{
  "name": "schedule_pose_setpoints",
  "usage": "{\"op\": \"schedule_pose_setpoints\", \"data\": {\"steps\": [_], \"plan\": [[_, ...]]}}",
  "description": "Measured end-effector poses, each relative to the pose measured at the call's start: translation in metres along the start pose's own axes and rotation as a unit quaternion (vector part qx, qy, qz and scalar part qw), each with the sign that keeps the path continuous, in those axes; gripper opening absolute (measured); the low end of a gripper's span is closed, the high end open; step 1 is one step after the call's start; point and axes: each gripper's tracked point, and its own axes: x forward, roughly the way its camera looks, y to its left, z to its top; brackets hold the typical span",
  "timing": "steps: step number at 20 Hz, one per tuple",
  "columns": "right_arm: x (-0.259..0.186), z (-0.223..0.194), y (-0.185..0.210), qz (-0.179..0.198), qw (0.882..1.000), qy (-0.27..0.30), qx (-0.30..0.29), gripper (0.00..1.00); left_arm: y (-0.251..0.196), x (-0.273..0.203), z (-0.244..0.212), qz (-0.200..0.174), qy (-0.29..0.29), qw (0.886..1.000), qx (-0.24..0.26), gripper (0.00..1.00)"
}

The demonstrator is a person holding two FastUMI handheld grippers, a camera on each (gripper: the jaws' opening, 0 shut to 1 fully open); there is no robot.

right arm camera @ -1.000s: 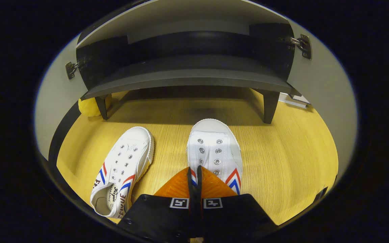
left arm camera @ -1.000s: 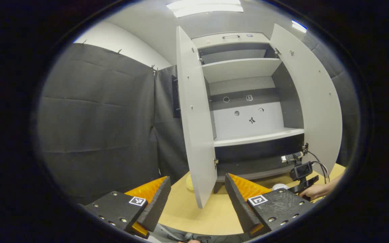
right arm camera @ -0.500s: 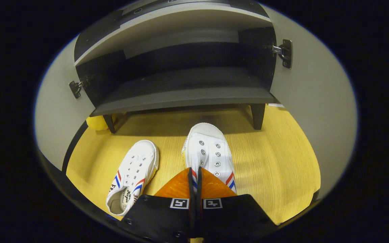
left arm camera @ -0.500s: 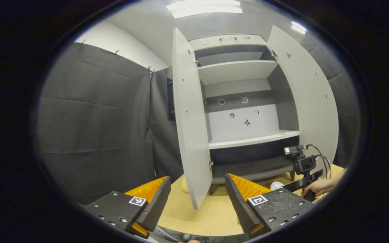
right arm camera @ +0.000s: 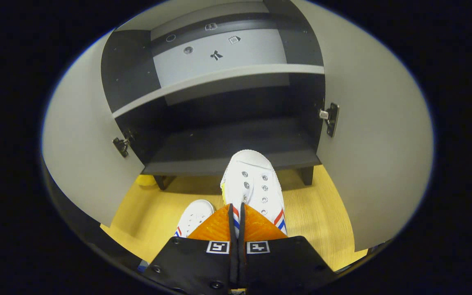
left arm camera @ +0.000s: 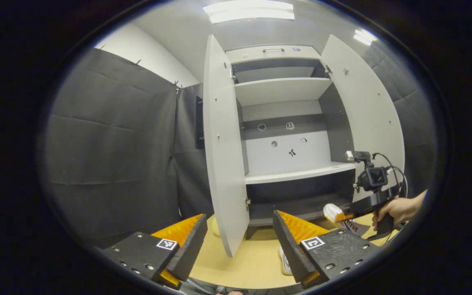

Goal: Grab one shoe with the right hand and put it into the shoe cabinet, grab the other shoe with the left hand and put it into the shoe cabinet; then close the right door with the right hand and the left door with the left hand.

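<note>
In the right gripper view my right gripper (right arm camera: pixel 236 207) is shut on a white canvas shoe (right arm camera: pixel 252 184) with red and blue stripes, held off the floor with its toe toward the cabinet's dark bottom shelf (right arm camera: pixel 228 149). The other white shoe (right arm camera: pixel 193 217) lies on the wooden floor below, to the left. In the left gripper view my left gripper (left arm camera: pixel 240 229) stands open with nothing between its fingers, facing the open shoe cabinet (left arm camera: pixel 285 123). That view also has the right gripper (left arm camera: pixel 344 214) in a hand, carrying the shoe (left arm camera: pixel 332 211), and the floor shoe (left arm camera: pixel 284 260).
Both cabinet doors stand wide open: the left door (left arm camera: pixel 219 147) and the right door (left arm camera: pixel 367 119). A pale shelf (left arm camera: pixel 297 174) sits above the dark bottom one. A yellow object (right arm camera: pixel 146 180) lies by the cabinet's left leg. Black cloth (left arm camera: pixel 113 155) hangs to the left.
My right gripper has lifted the shoe off the floor and raised it toward the cabinet's bottom shelf. The other shoe stays on the floor. My left gripper has drifted slightly and stays open.
</note>
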Motion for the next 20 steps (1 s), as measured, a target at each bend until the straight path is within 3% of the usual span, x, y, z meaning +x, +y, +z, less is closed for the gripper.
{"op": "schedule_pose_setpoints", "data": {"steps": [1, 10, 11, 13, 15, 16, 20], "plan": [[-0.007, 0.011, 0.003, 0.004, 1.000, -0.012, 0.003, 0.01, -0.002, 0.001, 0.001, -0.004, -0.001, 1.000, 0.000, 0.93], [-0.059, 0.101, 0.026, 0.030, 0.995, -0.092, 0.002, 0.01, -0.014, 0.022, 0.016, -0.027, -0.025, 0.999, -0.011, 0.93], [-0.061, 0.112, 0.029, 0.032, 0.994, -0.100, 0.001, 0.01, -0.016, 0.024, 0.017, -0.028, -0.026, 0.999, -0.012, 0.99], [-0.067, 0.134, 0.030, 0.033, 0.993, -0.117, -0.002, 0.01, -0.018, 0.029, 0.017, -0.029, -0.027, 0.999, -0.015, 0.93], [-0.064, 0.158, 0.032, 0.034, 0.991, -0.131, 0.000, 0.01, -0.020, 0.034, 0.019, -0.030, -0.027, 0.999, -0.020, 0.93], [-0.062, 0.172, 0.032, 0.033, 0.990, -0.139, 0.002, 0.01, -0.021, 0.036, 0.019, -0.029, -0.028, 0.999, -0.021, 0.99], [-0.047, 0.219, 0.031, 0.029, 0.987, -0.158, -0.009, 0.01, -0.026, 0.044, 0.017, -0.026, -0.026, 0.999, -0.023, 0.93]]}}
